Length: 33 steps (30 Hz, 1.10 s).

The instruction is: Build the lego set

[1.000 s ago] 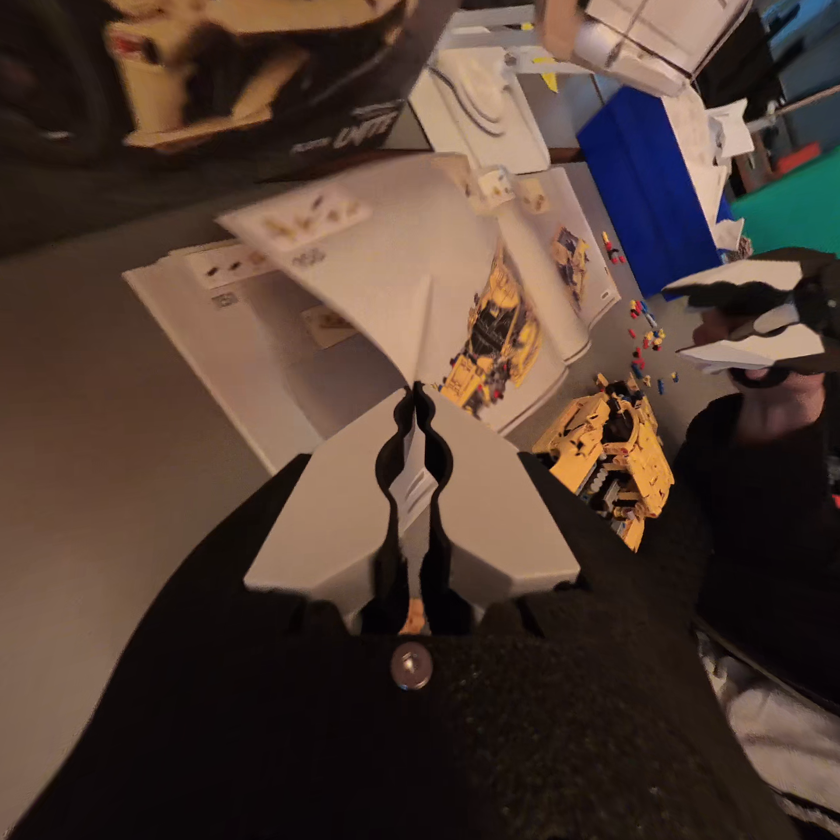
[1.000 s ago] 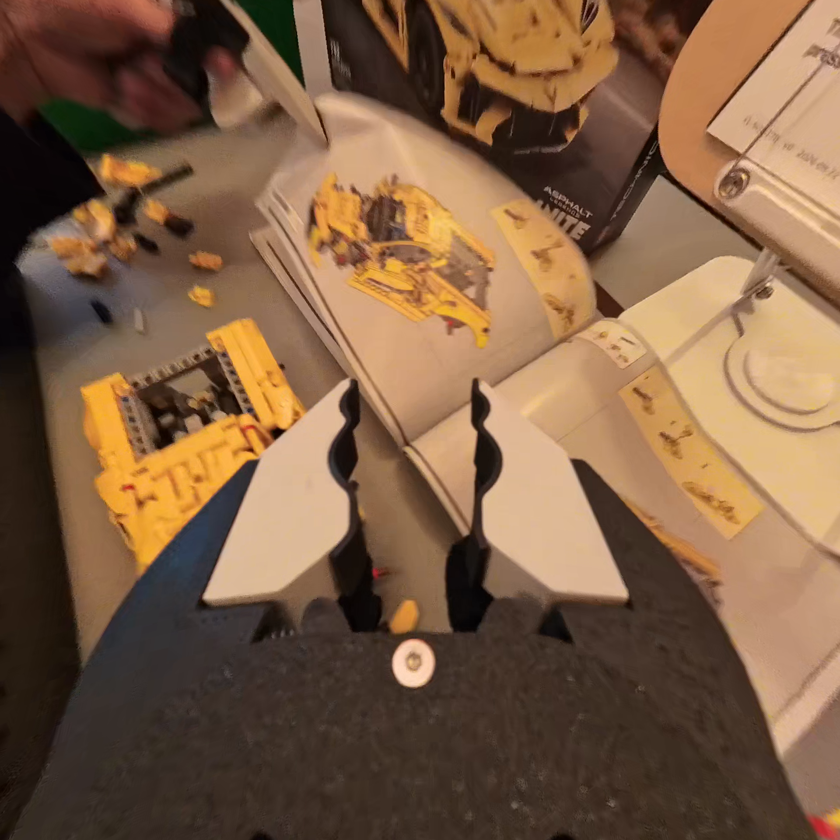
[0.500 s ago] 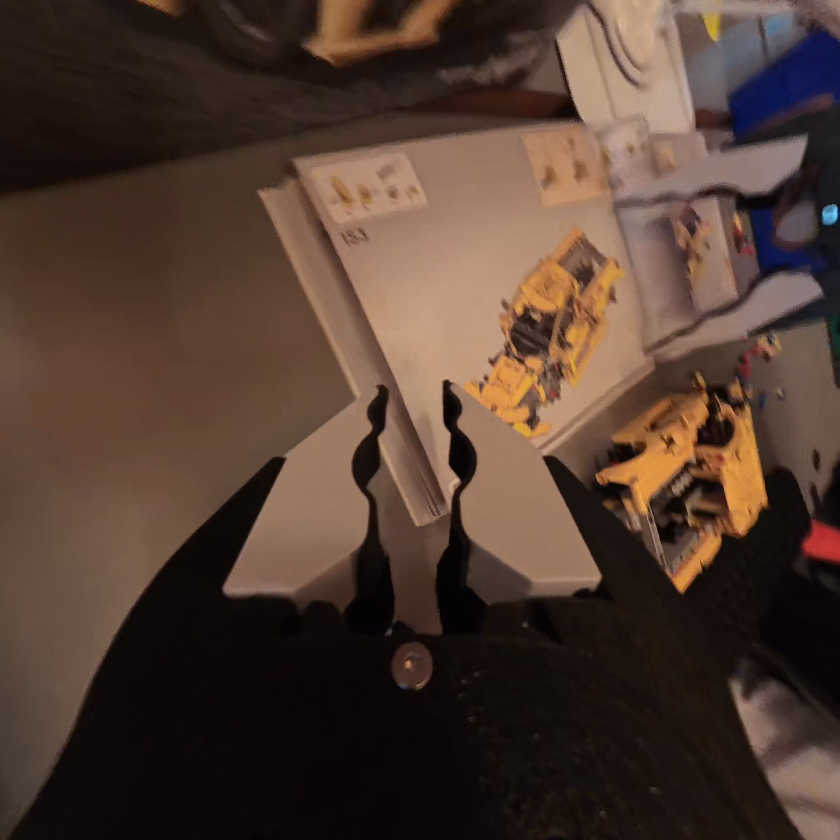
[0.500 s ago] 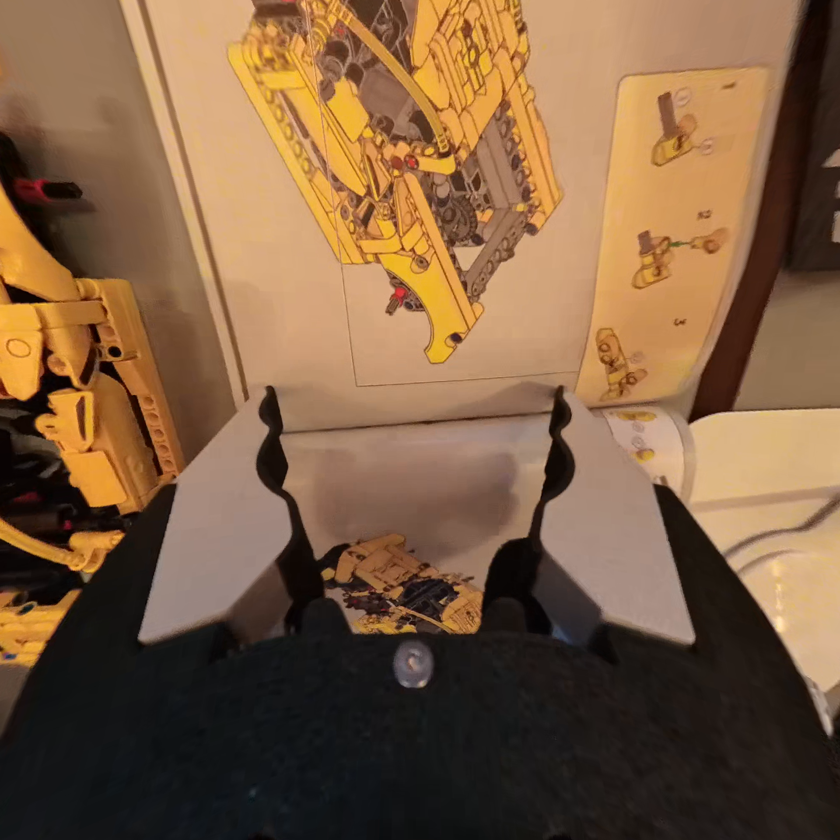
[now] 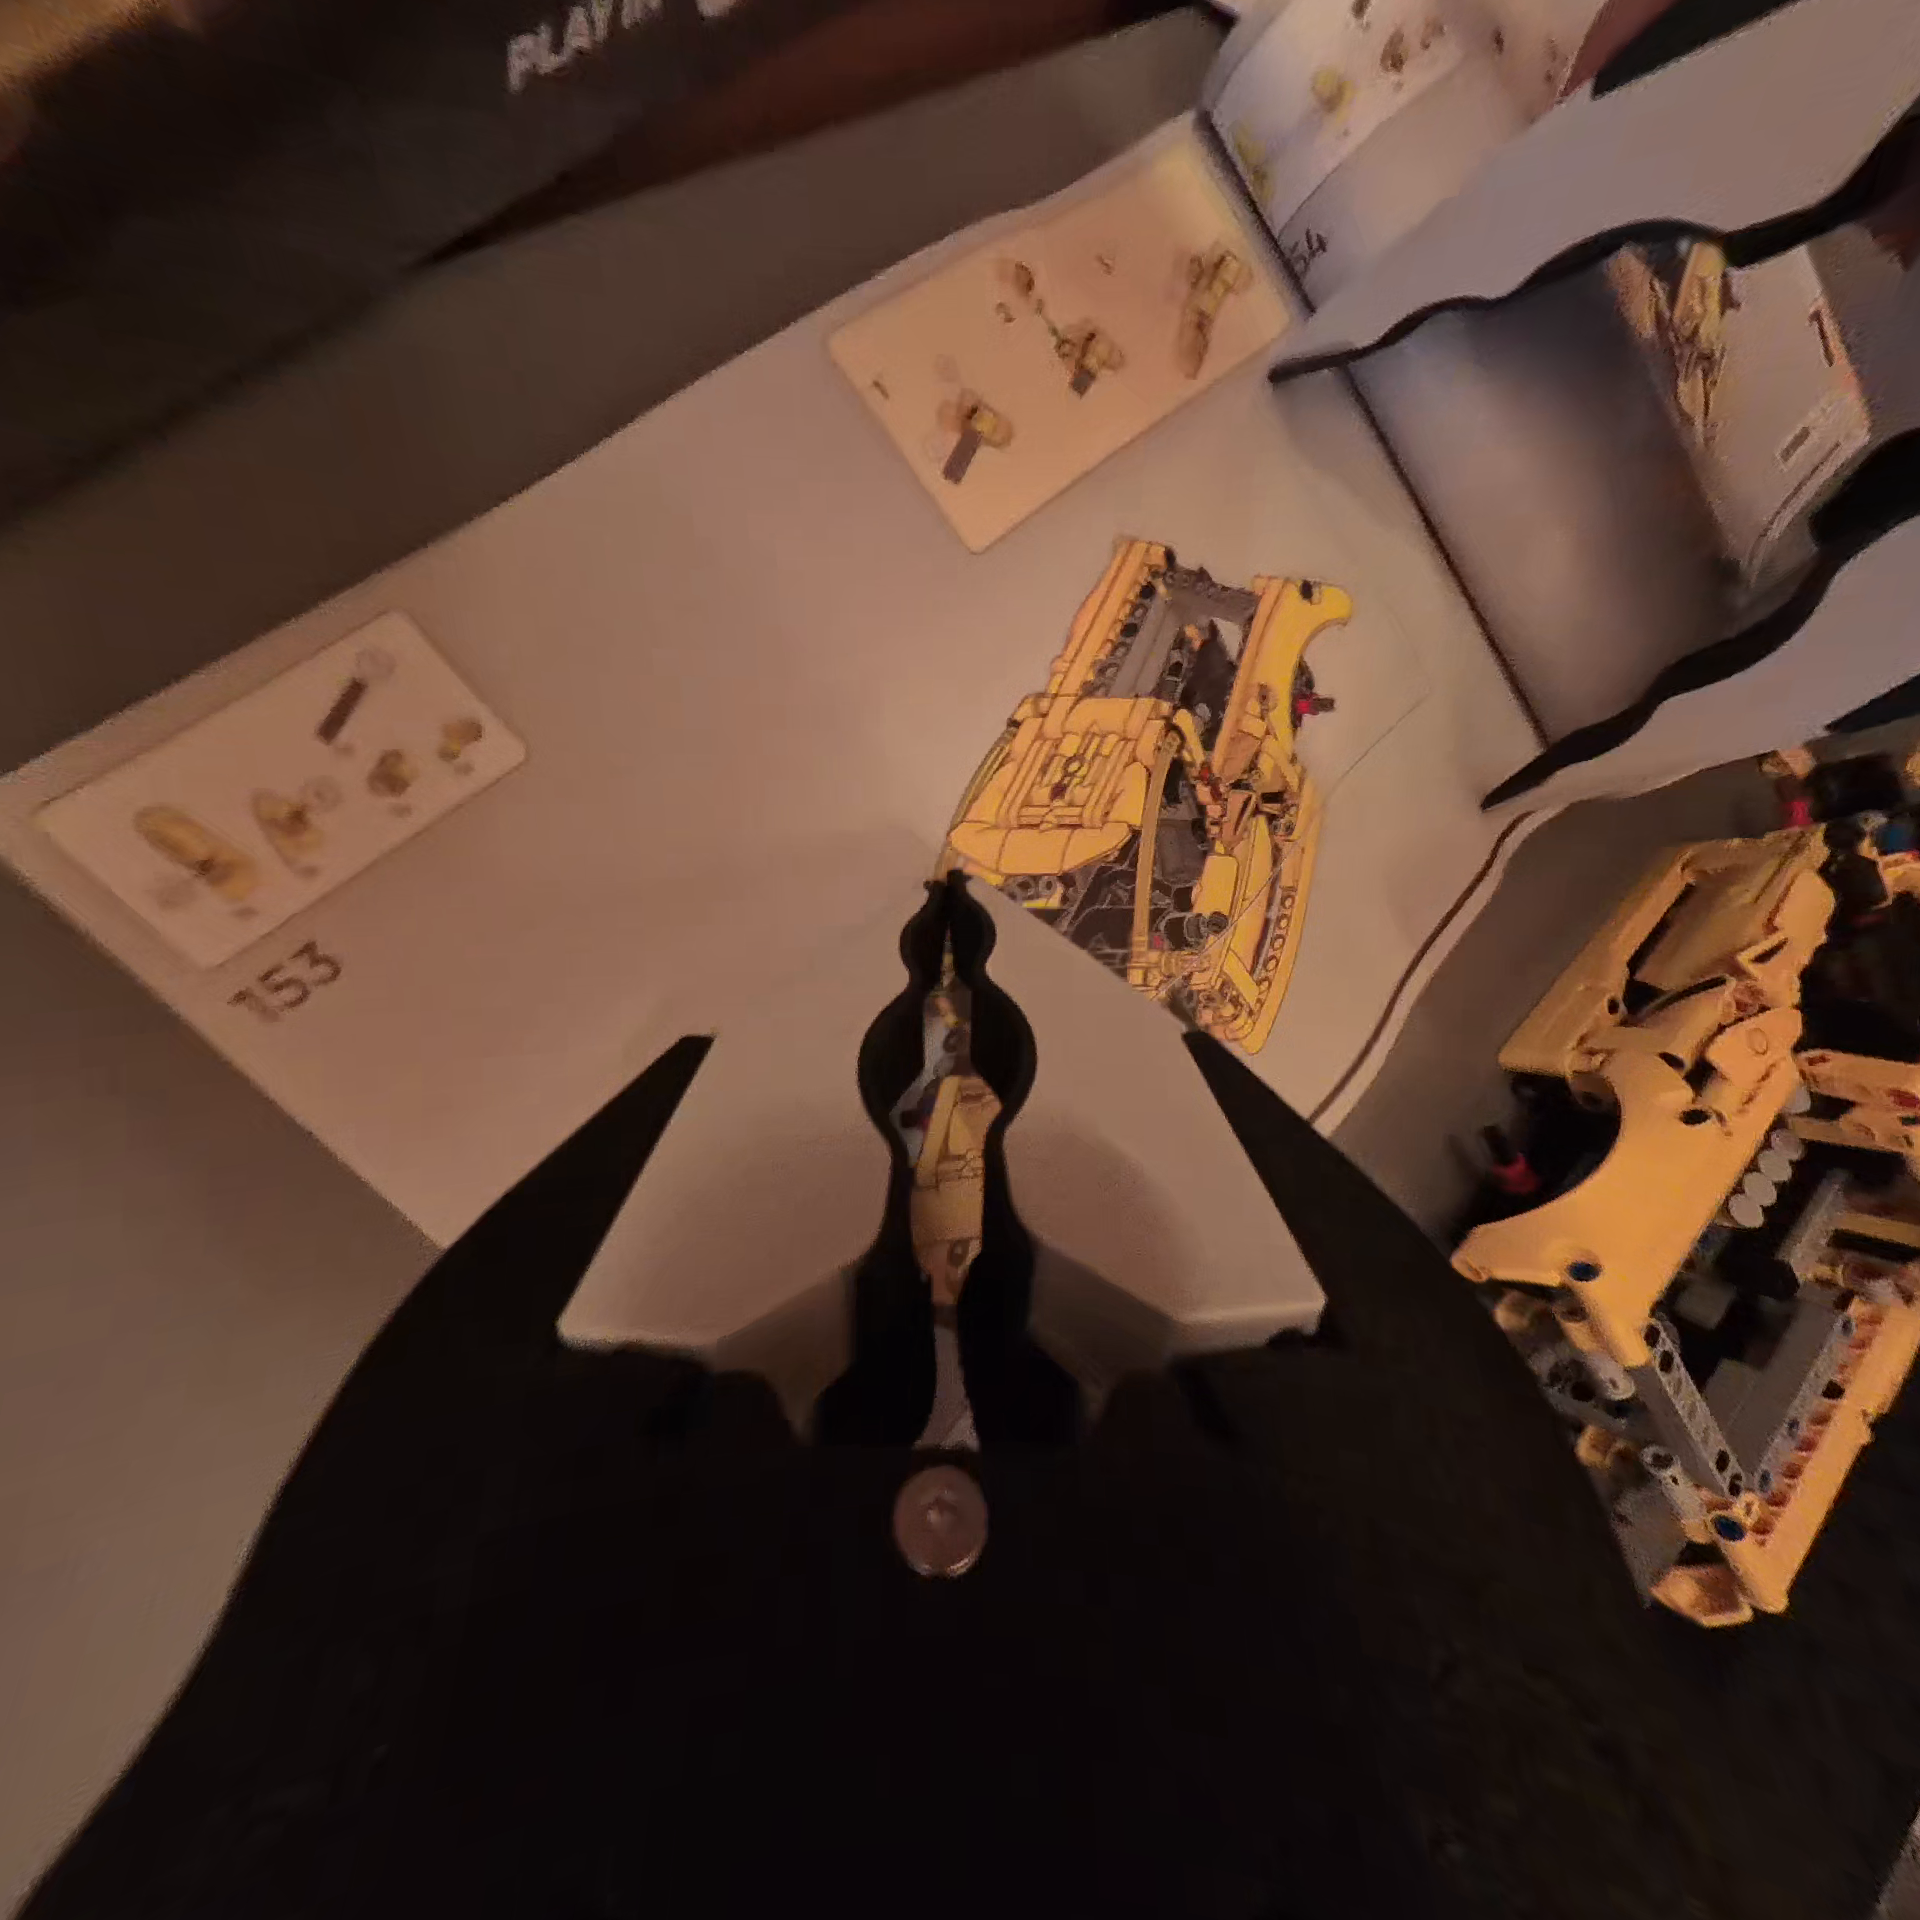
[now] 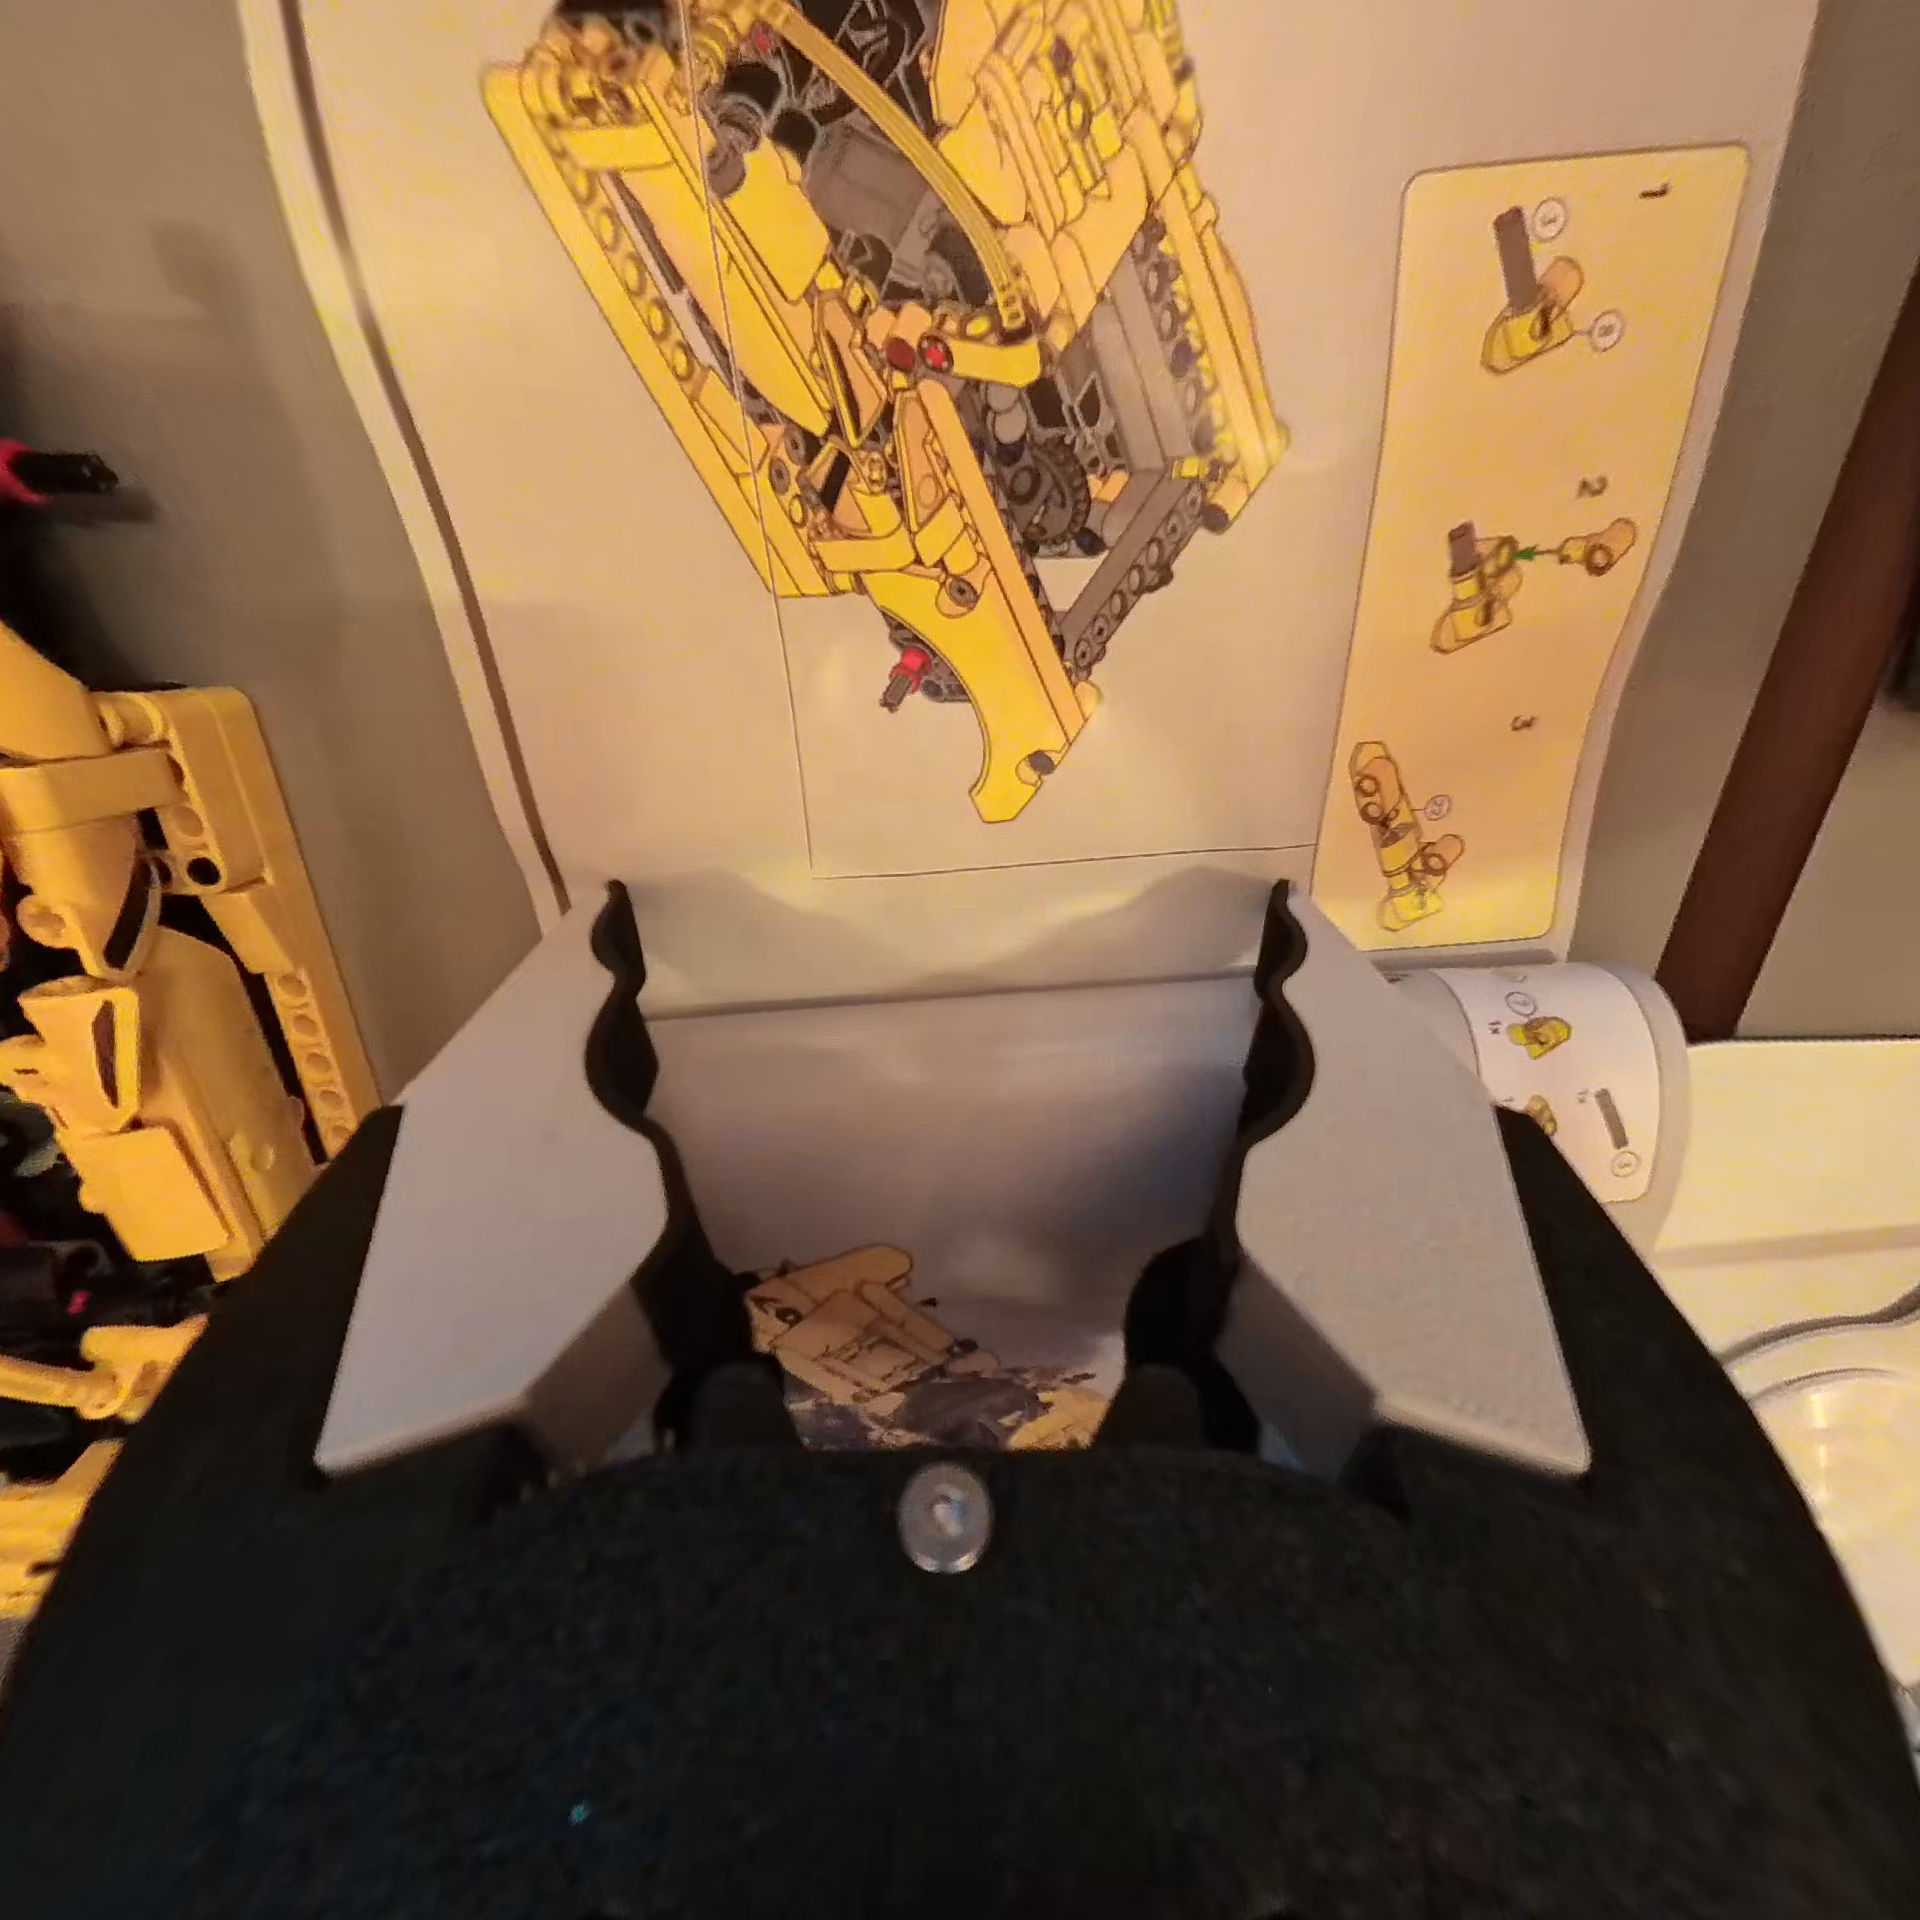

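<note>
While the left hand-held gripper (image 5: 951, 894) is pinched closed on nothing and the right hand-held gripper (image 6: 945, 925) gapes wide over the instruction book (image 6: 1195, 727), both should press the pages flat beside the yellow model (image 5: 1714, 1164).

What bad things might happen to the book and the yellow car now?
1. The right gripper hangs wide open low over the booklet, near its fold. Closing or dragging there might crease or tear a page.
2. The half-built car sits right beside the booklet's edge. A sideways swing by either gripper might bump it and knock pieces loose.
3. The left gripper, shut, points at the page; pressing down might dent the paper.
</note>
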Each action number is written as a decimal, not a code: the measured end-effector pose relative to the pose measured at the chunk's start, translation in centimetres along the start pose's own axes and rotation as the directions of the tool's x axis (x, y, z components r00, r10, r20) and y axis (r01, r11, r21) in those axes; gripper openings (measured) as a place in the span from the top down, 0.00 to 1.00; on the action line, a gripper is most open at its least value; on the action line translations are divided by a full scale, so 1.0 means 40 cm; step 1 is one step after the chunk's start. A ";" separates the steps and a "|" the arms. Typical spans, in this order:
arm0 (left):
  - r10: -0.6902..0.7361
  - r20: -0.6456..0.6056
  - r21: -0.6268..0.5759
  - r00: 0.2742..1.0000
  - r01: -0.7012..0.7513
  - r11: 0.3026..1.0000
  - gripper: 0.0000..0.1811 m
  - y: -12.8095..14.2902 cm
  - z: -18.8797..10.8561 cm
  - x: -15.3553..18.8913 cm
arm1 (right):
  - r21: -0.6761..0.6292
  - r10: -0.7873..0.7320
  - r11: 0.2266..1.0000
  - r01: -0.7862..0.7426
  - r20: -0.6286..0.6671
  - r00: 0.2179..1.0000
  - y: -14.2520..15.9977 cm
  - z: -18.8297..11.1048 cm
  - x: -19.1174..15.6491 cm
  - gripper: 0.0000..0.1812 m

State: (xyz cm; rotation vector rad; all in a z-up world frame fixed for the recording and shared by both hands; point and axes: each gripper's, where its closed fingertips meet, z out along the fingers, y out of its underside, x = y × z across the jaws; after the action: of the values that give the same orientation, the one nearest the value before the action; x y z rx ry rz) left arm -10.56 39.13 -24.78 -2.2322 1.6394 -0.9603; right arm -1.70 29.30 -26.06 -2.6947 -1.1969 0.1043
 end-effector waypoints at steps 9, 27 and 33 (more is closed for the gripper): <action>-0.173 0.093 0.063 0.981 0.167 0.984 1.00 0.057 -0.109 -0.149 | 0.087 0.008 0.996 -0.008 -0.002 1.000 -0.004 -0.001 0.000 0.36; -0.132 0.312 0.169 0.941 0.082 0.982 0.97 0.001 -0.178 -0.200 | 0.758 0.437 0.569 -0.318 0.049 0.898 -0.010 -0.410 -0.125 0.46; -0.132 0.352 0.160 0.927 0.080 0.984 0.96 0.009 -0.181 -0.216 | 0.885 0.469 0.204 -0.418 0.287 0.835 0.068 -0.441 -0.190 0.50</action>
State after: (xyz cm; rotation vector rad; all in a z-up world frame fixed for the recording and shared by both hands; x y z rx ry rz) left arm -16.72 48.33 -22.67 -2.2532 1.2604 -0.6164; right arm -2.33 19.33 -9.43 -1.7920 -0.0727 0.6090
